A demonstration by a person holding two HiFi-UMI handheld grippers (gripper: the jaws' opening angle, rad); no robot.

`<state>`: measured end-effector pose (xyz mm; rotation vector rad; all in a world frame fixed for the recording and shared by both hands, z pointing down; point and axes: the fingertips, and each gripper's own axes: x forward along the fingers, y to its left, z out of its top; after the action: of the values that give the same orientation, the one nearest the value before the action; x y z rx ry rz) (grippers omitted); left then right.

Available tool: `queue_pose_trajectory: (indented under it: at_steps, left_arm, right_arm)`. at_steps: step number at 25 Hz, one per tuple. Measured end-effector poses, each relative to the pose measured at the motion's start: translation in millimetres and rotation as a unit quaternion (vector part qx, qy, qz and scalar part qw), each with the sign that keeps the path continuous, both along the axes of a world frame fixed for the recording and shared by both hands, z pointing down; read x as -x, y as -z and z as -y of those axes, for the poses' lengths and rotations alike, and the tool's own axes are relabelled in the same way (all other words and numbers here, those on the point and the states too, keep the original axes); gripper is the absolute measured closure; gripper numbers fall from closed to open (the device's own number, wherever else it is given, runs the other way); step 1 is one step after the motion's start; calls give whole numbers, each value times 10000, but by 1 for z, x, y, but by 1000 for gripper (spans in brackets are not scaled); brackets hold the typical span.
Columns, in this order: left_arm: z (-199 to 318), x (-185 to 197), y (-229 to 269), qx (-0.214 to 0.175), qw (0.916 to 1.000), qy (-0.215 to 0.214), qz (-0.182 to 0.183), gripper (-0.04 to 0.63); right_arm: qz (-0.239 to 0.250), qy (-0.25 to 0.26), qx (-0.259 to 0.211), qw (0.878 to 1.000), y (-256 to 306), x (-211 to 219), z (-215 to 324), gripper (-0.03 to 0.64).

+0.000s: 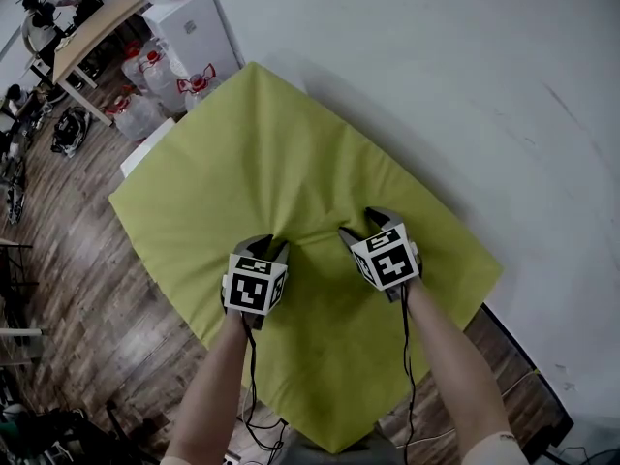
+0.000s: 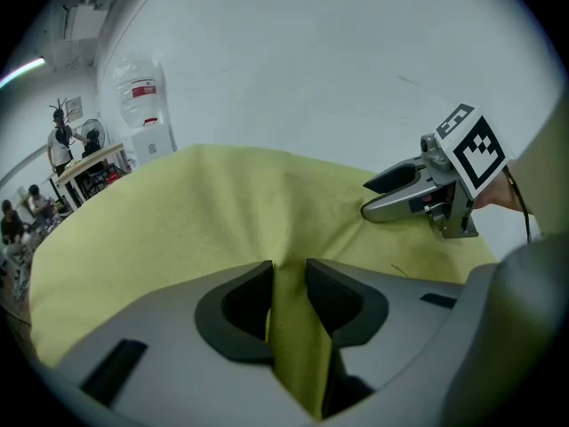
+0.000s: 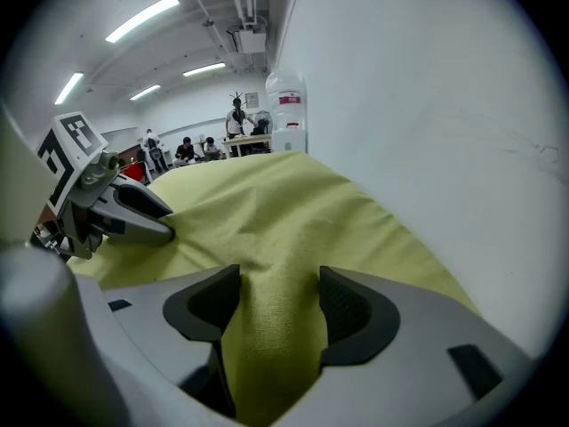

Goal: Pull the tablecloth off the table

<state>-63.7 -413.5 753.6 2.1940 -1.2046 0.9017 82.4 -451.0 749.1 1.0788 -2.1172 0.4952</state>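
Yellow-green tablecloth (image 1: 291, 153) draped diagonally over bench (image 1: 147, 149), corners overhanging, two pinched-up ridges near its middle.

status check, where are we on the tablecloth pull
Left gripper shut on a pinched fold of the yellow-green tablecloth. Right gripper shut on a thicker fold beside it. It lies spread out, not yet pulled off. Nothing on top.

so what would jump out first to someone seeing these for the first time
The lime-green tablecloth fills the middle of the head view, beside the white wall. Near its middle, the left tongs and the right tongs each pinch up a fold of it. Beyond its far corner, water jugs stand on the wooden floor.
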Motion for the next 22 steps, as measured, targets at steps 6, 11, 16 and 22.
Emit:
queue_pose_trajectory:
  at_steps: [6,11,16,22]
  left_arm:
    - [-12,-11,3,104,9997,-83,-210,574]
    - [-22,-18,33,-280,9988,40,-393,575]
    - [-29,-14,65,-428,9979,33,-476,575]
    - [-55,-19,112,-666,9965,-55,-505,575]
  right_arm:
    - [-13,-78,143,9999,0,-4,-10,514]
    - [349,-189,-104,9992,18,-16,-25,588]
    - [440,-165,-496,9977,64,-15,-37,588]
    - [626,-41,-745,9952,112,-21,-67,588]
